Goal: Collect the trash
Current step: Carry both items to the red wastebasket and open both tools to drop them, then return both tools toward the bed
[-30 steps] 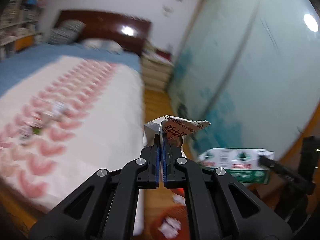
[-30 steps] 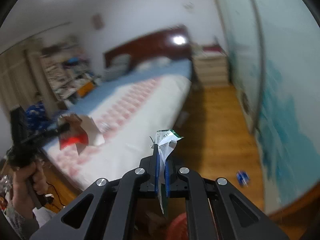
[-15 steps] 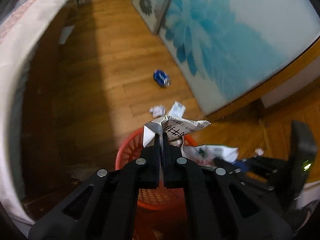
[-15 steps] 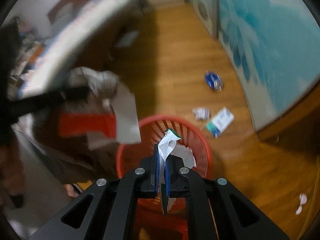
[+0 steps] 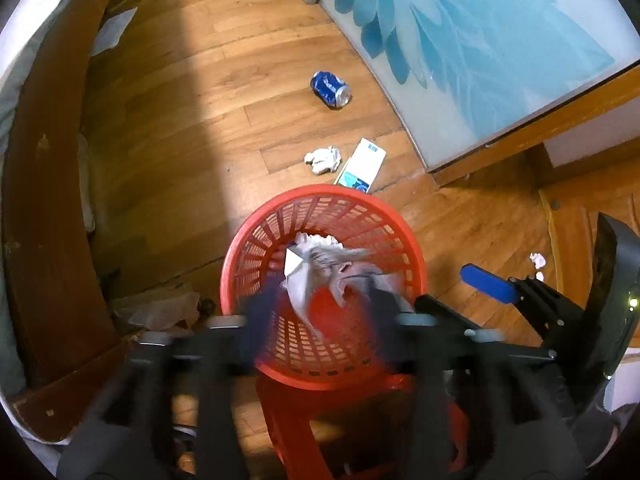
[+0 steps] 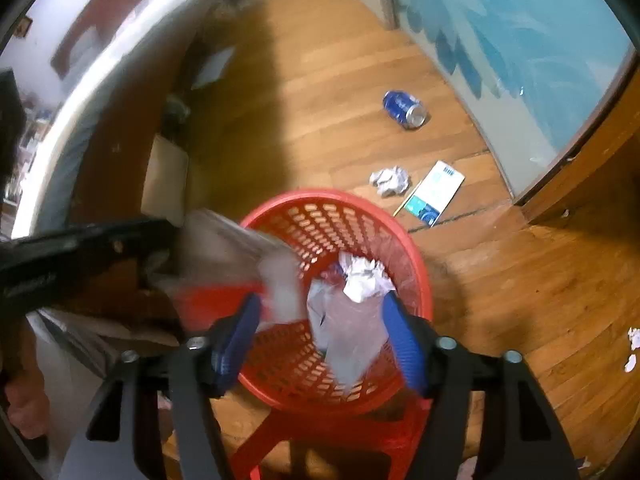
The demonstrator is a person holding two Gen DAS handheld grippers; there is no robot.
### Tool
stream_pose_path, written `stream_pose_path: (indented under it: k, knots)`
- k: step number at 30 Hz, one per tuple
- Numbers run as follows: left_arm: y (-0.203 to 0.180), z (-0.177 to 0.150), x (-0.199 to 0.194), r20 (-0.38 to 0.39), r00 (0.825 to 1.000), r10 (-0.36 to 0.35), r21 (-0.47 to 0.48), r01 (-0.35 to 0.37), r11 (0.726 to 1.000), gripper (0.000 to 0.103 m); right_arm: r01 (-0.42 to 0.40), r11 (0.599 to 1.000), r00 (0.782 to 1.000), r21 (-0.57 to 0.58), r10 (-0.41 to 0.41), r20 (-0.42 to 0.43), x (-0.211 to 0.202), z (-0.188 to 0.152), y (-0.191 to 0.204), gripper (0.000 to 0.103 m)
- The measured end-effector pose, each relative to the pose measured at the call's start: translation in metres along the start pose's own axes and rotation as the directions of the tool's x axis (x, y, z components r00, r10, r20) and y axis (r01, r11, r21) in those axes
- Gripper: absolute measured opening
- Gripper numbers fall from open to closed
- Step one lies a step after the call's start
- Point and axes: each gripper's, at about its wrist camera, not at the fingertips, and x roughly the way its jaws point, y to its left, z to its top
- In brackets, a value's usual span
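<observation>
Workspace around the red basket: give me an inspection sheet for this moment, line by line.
Surface: wooden plank floor, partly shadowed.
Job's things: red basket on a red stool; wrappers blurred over its mouth, crumpled paper inside.
Clutter: blue can on its side, crumpled tissue, flat carton, small paper scraps.
Grippers: left gripper and right gripper both open over the basket.
Cables: nothing seen.
Surroundings: bed frame, floral glass panel.
</observation>
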Motion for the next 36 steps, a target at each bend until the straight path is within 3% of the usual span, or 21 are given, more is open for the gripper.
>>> stream_pose_path:
  k: [7, 12, 15, 18, 20, 23, 27, 28, 33, 36]
  knots:
    - [0.008, 0.002, -0.024, 0.101, 0.995, -0.023, -0.042, 0.027, 0.999, 0.068, -0.012, 1.000, 0.999, -0.013, 0.013, 0.045, -0.021, 0.008, 0.008, 0.064]
    - [0.036, -0.001, -0.073, 0.258, 0.966, -0.014, -0.127, 0.048, 0.991, 0.068, -0.014, 0.996, 0.994, -0.089, 0.024, 0.110, -0.047, 0.025, 0.039, 0.063]
    - [0.060, -0.010, -0.117, 0.370, 0.929, 0.029, -0.149, 0.029, 0.988, 0.068, -0.018, 0.989, 0.986, -0.148, 0.042, 0.159, -0.066, 0.038, 0.070, 0.063]
    - [0.092, -0.028, -0.167, 0.470, 0.878, 0.094, -0.173, -0.013, 0.985, 0.068, -0.028, 0.975, 0.975, -0.218, 0.075, 0.210, -0.086, 0.052, 0.110, 0.063]
    - [0.123, -0.046, -0.203, 0.528, 0.835, 0.154, -0.213, -0.046, 0.976, 0.069, -0.038, 0.965, 0.966, -0.259, 0.101, 0.236, -0.096, 0.058, 0.135, 0.063]
    - [0.172, -0.082, -0.245, 0.581, 0.776, 0.245, -0.299, -0.077, 0.951, 0.072, -0.068, 0.938, 0.946, -0.340, 0.169, 0.275, -0.113, 0.067, 0.194, 0.063]
    - [0.230, -0.142, -0.269, 0.602, 0.713, 0.360, -0.415, -0.106, 0.904, 0.073, -0.111, 0.897, 0.927, -0.427, 0.249, 0.280, -0.120, 0.063, 0.265, 0.063]
    - [0.246, -0.160, -0.269, 0.598, 0.704, 0.385, -0.451, -0.102, 0.887, 0.073, -0.120, 0.884, 0.924, -0.451, 0.266, 0.275, -0.117, 0.061, 0.286, 0.063]
    - [0.308, -0.210, -0.261, 0.555, 0.710, 0.433, -0.587, -0.035, 0.809, 0.073, -0.152, 0.829, 0.921, -0.538, 0.317, 0.227, -0.099, 0.047, 0.370, 0.063]
    - [0.330, -0.222, -0.264, 0.561, 0.697, 0.446, -0.621, -0.002, 0.784, 0.074, -0.165, 0.798, 0.916, -0.579, 0.343, 0.211, -0.096, 0.038, 0.410, 0.062]
